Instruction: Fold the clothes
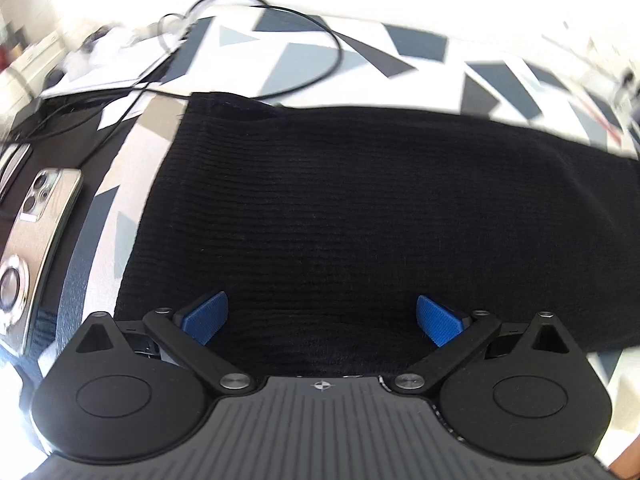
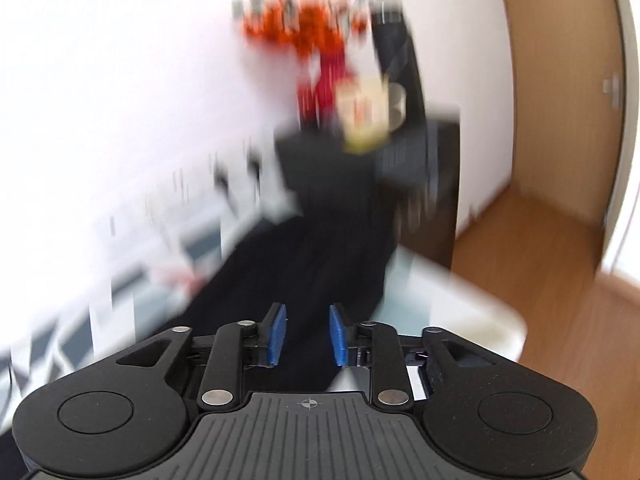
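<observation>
Phone (image 1: 38,248) cut off; red-orange clutter (image 2: 308,36) blurred.

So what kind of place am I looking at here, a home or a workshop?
Most likely a home room. A black knit garment lies on a geometric-patterned cover, a phone lies beside it, and the right wrist view shows a wood floor and a wooden door.

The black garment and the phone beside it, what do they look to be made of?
The black garment looks like a ribbed knit, matte and soft, given the fine parallel ridges across it. The phone has a shiny, silvery back that catches the light, so probably polished metal, glass or a glossy case; the picture can't tell which.
</observation>
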